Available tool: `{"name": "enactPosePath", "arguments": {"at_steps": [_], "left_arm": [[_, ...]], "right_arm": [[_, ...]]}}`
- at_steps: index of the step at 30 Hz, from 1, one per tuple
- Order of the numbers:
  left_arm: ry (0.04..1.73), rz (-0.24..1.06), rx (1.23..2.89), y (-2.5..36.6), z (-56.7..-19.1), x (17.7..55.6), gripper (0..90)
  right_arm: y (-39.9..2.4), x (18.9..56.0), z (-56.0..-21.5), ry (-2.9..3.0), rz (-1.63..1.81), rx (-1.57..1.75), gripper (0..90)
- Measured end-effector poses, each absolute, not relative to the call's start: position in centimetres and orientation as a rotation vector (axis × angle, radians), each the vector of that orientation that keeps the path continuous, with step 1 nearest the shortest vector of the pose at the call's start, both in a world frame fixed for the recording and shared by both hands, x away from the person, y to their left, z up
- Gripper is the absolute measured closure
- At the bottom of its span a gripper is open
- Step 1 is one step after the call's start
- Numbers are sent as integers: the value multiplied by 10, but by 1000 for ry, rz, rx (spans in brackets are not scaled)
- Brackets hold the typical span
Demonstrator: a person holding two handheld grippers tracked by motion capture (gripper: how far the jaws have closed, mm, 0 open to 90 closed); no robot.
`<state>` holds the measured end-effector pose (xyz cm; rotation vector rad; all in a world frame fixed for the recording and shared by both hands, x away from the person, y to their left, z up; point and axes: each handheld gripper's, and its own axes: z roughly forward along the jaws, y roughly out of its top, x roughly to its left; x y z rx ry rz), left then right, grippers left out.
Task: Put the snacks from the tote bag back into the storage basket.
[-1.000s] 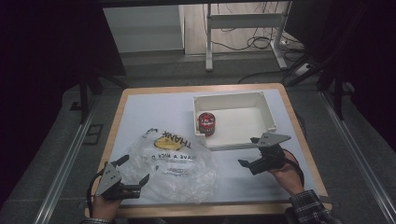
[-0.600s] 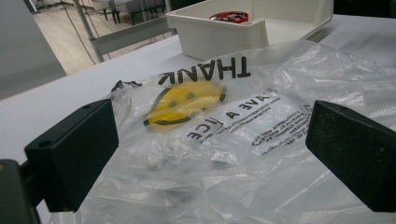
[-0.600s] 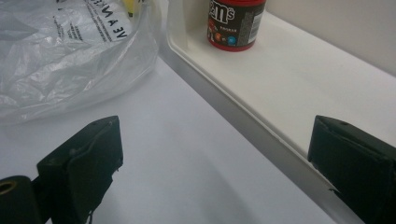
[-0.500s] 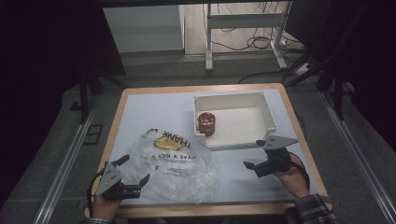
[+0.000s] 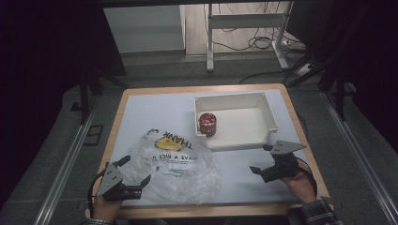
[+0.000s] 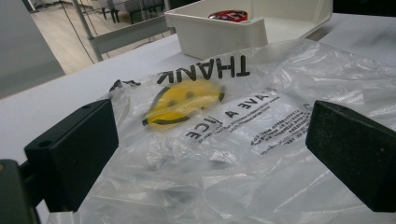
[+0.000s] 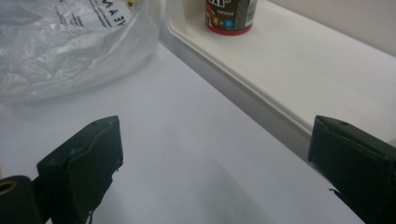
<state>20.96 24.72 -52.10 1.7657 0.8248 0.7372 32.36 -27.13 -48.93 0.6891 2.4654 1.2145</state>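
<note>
A clear plastic bag point(image 5: 176, 164) printed with "THANK" and a yellow smiley lies crumpled on the near left of the table. My left gripper point(image 5: 135, 170) stands open at the bag's near left edge; in the left gripper view the bag point(image 6: 233, 140) spreads between and beyond the wide-apart jaws of that gripper point(image 6: 210, 154). A red can point(image 5: 207, 124) stands upright in the near left corner of a white tray point(image 5: 263, 108). My right gripper point(image 5: 261, 159) is open over bare table just in front of the tray, holding nothing. Ahead of it are the tray's rim point(image 7: 243, 88), the can point(image 7: 231, 16) and the bag point(image 7: 70, 42).
The white tabletop point(image 5: 155, 112) has a wooden border. The tray's front wall point(image 5: 234, 144) lies between the right gripper and the can. Beyond the table stand a metal frame point(image 5: 244, 21) and floor cables. Dark floor and rails flank both sides.
My right gripper has drifted slightly toward the near right edge of the table, still open. The left gripper, bag and can have not moved.
</note>
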Motion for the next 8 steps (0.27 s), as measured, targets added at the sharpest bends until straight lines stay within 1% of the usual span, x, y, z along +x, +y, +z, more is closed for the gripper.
{"name": "enactPosePath", "arguments": {"at_steps": [8], "left_arm": [[823, 739, 1767, 247, -521, 210, 24]], "right_arm": [[-275, 324, -491, 2466, 1215, 703, 37]]}}
